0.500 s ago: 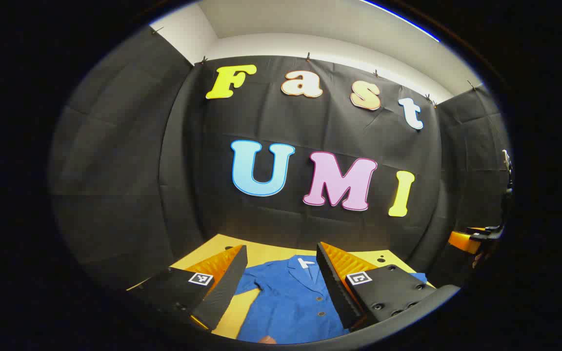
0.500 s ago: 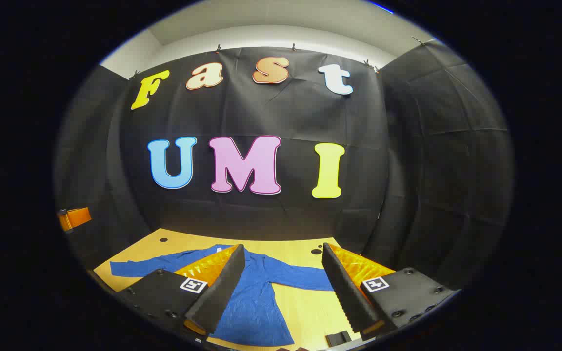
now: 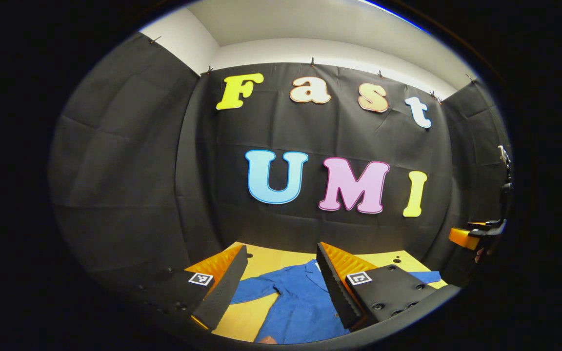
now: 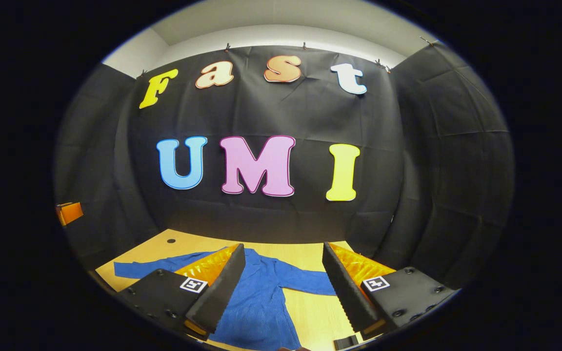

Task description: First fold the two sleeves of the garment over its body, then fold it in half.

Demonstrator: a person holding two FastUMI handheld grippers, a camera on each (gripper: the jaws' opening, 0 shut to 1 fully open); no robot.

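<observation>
Both views are shifting slightly; the flat blue cloth shirt (image 4: pixel 261 302), sleeves spread sideways, is lying ahead of both gaping grippers (neither nearer, I judge): left gripper (image 3: pixel 281 280), right gripper (image 4: pixel 283 287)

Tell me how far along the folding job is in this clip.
Nothing looks done: the blue garment lies flat on the table with both sleeves spread out. Nothing is in hand; the left hand-held gripper and right hand-held gripper hover open above it. Both sleeve folds and the half fold remain.
</observation>
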